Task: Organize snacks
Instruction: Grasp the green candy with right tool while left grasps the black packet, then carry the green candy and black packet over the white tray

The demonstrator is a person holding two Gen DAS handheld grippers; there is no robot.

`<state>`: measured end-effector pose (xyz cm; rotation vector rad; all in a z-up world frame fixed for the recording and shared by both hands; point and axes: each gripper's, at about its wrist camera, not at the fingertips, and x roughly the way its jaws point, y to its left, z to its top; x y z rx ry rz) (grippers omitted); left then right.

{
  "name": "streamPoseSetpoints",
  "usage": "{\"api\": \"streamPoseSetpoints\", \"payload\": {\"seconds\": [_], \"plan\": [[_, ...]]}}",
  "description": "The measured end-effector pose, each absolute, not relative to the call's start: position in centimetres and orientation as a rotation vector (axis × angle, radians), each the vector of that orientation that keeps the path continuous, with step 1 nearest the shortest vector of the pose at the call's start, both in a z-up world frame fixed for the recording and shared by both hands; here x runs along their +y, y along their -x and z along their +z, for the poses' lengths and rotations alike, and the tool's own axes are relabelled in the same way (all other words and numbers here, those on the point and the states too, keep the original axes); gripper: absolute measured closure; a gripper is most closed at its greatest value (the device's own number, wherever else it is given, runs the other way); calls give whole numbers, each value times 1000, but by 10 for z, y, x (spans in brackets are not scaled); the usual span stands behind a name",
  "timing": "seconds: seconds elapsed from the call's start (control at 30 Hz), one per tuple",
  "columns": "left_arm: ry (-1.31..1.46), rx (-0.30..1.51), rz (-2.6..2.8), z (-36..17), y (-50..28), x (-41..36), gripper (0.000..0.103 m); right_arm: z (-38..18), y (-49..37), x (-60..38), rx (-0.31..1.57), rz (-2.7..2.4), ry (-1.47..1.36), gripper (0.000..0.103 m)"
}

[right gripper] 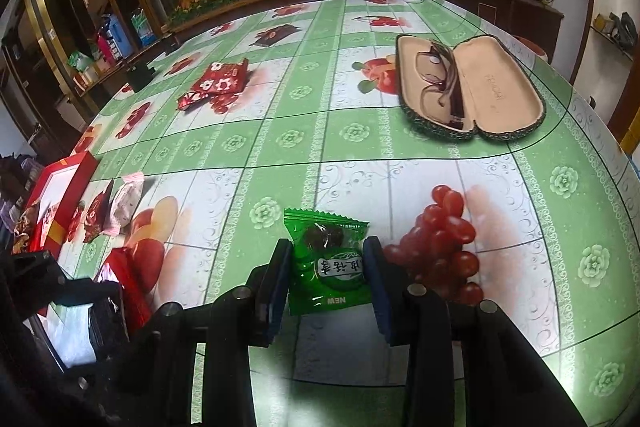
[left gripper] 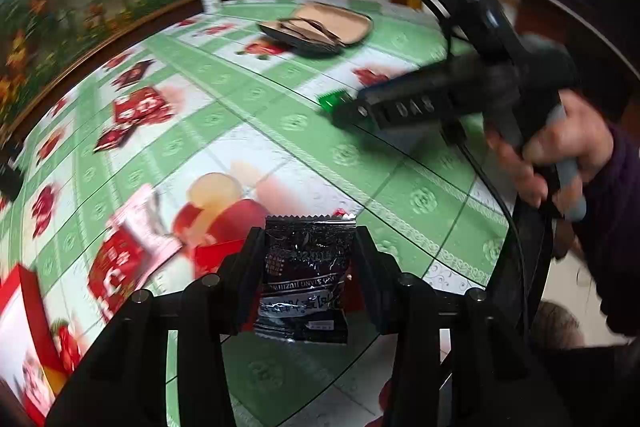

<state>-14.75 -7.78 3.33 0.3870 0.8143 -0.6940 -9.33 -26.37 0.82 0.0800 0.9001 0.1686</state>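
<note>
While both jaws grip, black packet (left gripper: 306,275) upright lengthwise, green packet (right gripper: 326,259) likewise.

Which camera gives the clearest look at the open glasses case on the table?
The right wrist view: the glasses case lies open and sharp, both halves and the glasses inside visible. The left wrist view shows the same case far off, blurred and foreshortened, so its inside is hard to read.
</note>
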Motion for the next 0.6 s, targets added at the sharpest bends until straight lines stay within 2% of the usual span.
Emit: {"api": "streamPoseSetpoints", "payload": {"seconds": [0.23,0.6], "plan": [[-303,763,-613,49,150,-49,61,8,100,-241,888,188,-47,68],[-178,733,-562,54,148,-9,61,18,111,-225,856,292,-145,69]]}}
